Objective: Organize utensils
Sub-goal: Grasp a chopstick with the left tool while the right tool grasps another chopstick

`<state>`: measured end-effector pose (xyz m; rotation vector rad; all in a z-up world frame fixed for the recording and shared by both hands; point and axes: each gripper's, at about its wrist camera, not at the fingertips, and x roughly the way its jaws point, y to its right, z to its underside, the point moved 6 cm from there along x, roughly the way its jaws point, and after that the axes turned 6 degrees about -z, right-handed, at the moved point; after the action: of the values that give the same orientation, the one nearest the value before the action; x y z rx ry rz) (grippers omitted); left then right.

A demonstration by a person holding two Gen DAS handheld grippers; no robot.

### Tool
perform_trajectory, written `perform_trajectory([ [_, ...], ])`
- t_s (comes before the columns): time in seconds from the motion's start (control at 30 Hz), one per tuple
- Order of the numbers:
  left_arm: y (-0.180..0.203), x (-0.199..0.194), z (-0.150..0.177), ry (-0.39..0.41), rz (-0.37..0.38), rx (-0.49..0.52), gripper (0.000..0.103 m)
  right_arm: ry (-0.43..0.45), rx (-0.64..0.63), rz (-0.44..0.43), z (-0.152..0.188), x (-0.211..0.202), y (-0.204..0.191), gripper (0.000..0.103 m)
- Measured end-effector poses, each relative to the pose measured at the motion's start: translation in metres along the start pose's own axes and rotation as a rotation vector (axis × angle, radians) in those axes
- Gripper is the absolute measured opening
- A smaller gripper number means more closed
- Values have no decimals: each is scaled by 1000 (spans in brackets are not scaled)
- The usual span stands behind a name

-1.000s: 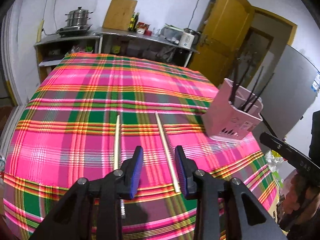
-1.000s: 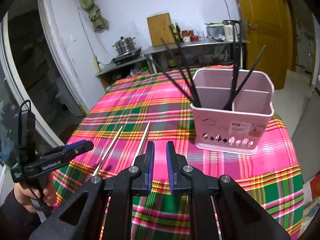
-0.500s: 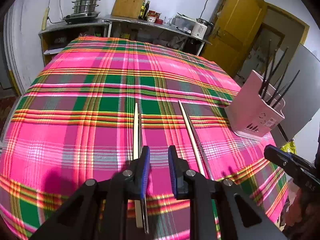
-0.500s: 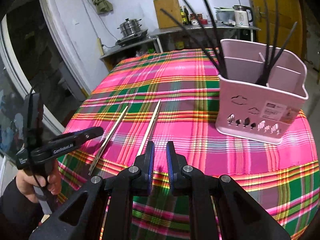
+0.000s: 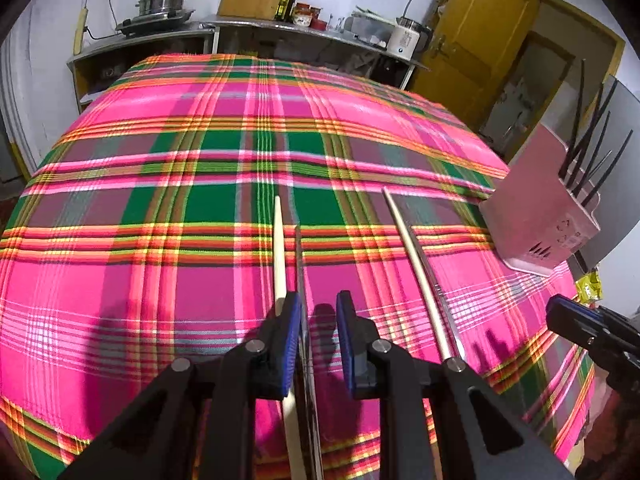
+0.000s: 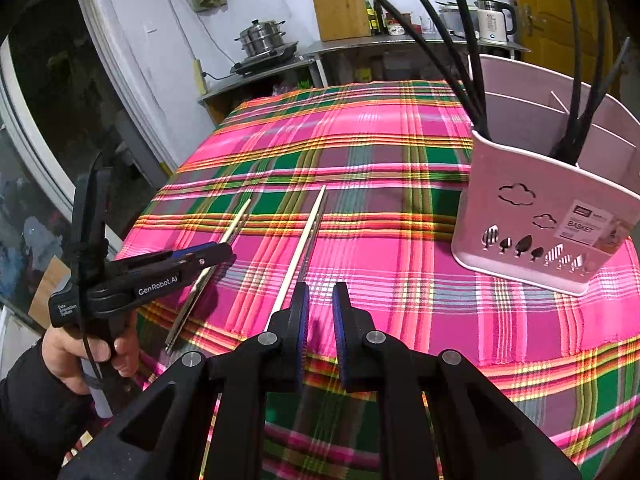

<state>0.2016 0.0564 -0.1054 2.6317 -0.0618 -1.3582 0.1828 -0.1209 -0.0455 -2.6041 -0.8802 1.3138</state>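
Two pale chopsticks lie side by side on the plaid tablecloth (image 5: 140, 280). The left chopstick (image 5: 280, 248) runs under the left finger of my left gripper (image 5: 319, 296), whose blue pads stand narrowly apart with nothing between them. The right wrist view shows that gripper (image 6: 222, 254) hovering low over the same chopstick (image 6: 238, 224). My right gripper (image 6: 321, 288) is over the near end of the right chopstick (image 6: 300, 248), which passes under its left finger. Its pads are also slightly apart, holding nothing. A pink utensil basket (image 6: 532, 216) with several black chopsticks stands to the right.
The basket (image 5: 536, 220) sits close to the table's right edge. A hand and dark sleeve (image 6: 72, 352) hold the left gripper off the table's left front corner. A counter with a steamer pot (image 5: 164, 0), bottles and a kettle lines the far wall beside a yellow door.
Both grippers have come down and forward over the chopsticks. The left jaws have narrowed from a wide gap to a slim one. The right jaws keep the same gap.
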Motion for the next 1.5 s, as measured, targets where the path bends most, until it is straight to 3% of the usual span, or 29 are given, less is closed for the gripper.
perform_trajectory([
  [0.17,0,2,0,6,-21,24,20,-10,-6,-1,-2,8,-2,12],
  [0.23,-2,4,-2,8,-42,27,11,-13,-13,-3,-4,13,-4,12],
  [0.33,-7,4,-3,5,-52,9,7,-21,-23,-4,-7,24,-6,12],
  [0.7,-14,10,-11,17,-87,-63,6,-89,-30,19,-20,79,-4,12],
  [1.3,-10,21,-27,10,-83,11,7,-126,-45,76,-46,117,3,11],
  [1.5,-8,23,-31,5,-97,36,6,-130,-47,85,-50,120,3,6],
])
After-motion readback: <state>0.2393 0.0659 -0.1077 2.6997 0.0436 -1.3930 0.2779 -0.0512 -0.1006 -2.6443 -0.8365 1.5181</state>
